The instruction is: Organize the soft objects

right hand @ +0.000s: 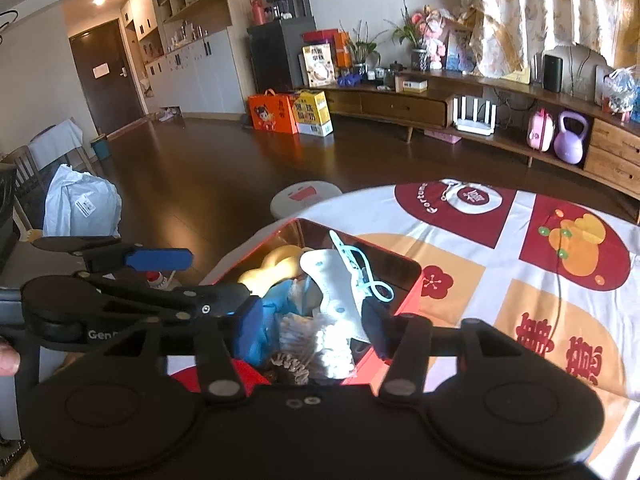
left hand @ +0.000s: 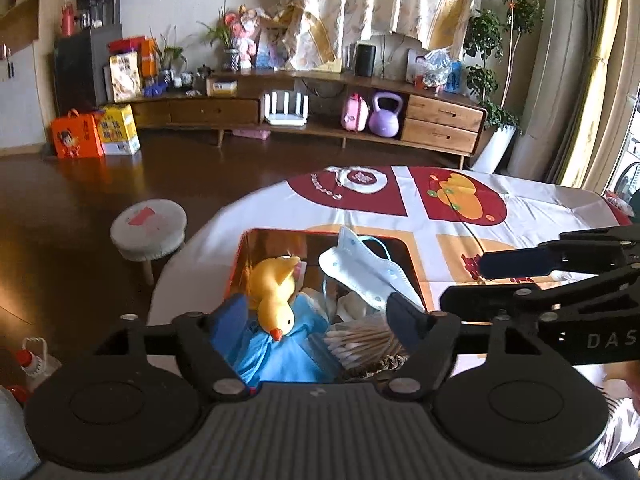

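A red box with shiny inner walls (left hand: 244,248) (right hand: 408,296) stands near the table's left edge. Inside it lie a yellow duck plush (left hand: 276,292) (right hand: 276,268), a blue cloth (left hand: 280,356) (right hand: 280,300), a white face mask (left hand: 360,272) (right hand: 336,280) propped on top, a bundle of cotton swabs (left hand: 360,340) (right hand: 320,344) and a brown scrunchie (right hand: 290,364). My left gripper (left hand: 316,320) (right hand: 192,278) hangs open above the box, with nothing between its fingers. Beside it, my right gripper (right hand: 312,322) (left hand: 480,280) also stands open over the box and holds nothing.
A red, orange and white tablecloth (left hand: 480,208) (right hand: 520,280) covers the round table. A small round stool (left hand: 148,228) (right hand: 304,196) stands on the dark floor just past the table's edge. A white bag (right hand: 80,204) and chairs are at the left.
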Demonstrator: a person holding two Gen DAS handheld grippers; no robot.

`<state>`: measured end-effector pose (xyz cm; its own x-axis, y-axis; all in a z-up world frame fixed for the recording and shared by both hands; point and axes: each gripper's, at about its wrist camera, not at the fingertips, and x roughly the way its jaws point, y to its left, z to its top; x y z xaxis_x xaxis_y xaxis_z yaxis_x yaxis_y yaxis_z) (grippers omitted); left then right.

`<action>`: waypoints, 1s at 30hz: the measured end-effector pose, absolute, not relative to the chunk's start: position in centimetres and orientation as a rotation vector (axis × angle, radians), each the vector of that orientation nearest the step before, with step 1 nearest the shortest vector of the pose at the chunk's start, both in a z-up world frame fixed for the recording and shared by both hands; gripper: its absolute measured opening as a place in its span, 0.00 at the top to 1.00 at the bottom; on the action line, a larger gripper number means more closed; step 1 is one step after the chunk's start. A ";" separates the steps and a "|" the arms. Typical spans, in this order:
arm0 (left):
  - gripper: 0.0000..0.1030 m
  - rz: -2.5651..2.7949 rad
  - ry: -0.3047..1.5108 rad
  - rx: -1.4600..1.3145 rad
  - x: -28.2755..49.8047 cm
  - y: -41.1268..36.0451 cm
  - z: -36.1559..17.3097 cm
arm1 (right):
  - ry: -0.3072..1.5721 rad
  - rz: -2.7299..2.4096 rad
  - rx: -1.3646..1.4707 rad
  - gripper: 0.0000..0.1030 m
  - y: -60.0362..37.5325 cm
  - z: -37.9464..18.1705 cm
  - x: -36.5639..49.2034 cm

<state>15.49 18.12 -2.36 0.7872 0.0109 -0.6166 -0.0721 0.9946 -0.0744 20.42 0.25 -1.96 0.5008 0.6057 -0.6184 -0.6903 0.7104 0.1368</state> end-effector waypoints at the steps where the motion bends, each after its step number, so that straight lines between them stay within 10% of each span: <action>1: 0.25 0.043 0.656 -0.091 15.1 18.0 -2.2 | 0.685 0.787 -0.135 0.42 0.0 -1.8 20.1; 20: 0.11 0.046 0.595 -0.083 9.6 15.0 0.0 | 0.554 0.778 -0.109 0.01 -4.3 0.3 14.7; 30: 0.00 0.090 0.565 -0.082 7.7 14.0 0.5 | 0.513 0.737 -0.075 0.00 -6.6 0.1 12.9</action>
<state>7.68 14.01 0.53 0.8408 0.0623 -0.5378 -0.1073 0.9928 -0.0526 12.88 -6.60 0.12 0.6230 0.6234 -0.4725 -0.6596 0.7434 0.1112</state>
